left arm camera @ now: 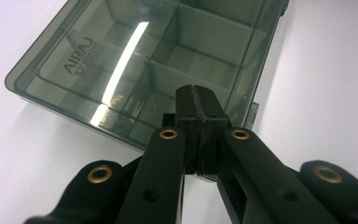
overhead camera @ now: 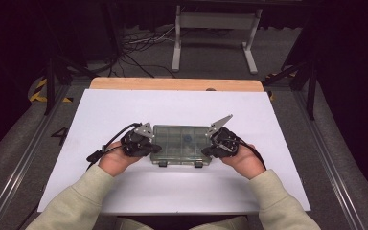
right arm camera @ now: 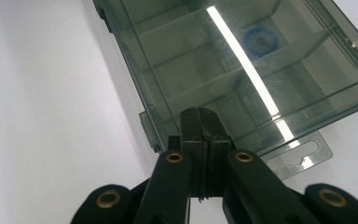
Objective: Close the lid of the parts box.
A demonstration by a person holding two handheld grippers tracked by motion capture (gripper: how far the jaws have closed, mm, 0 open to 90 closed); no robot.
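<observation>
A smoky clear plastic compartment box [overhead camera: 179, 141] lies flat in the middle of the white board, lid down, with two latches [overhead camera: 163, 163] on its near side. A small blue round item [right arm camera: 259, 39] sits in one compartment. My left gripper [overhead camera: 156, 148] is at the box's left end. In the left gripper view its jaws [left arm camera: 198, 95] are pressed together over the lid [left arm camera: 121, 70], with nothing between them. My right gripper [overhead camera: 206, 149] is at the box's right end, shut and empty [right arm camera: 199, 116] over the lid [right arm camera: 242, 70] beside a hang tab [right arm camera: 303, 156].
The white board [overhead camera: 124, 110] covers a wooden table whose far edge [overhead camera: 172, 84] shows behind it. Beyond lie floor cables [overhead camera: 143, 43] and a white stand [overhead camera: 215, 28]. Metal rails [overhead camera: 24, 158] run along both sides of the table.
</observation>
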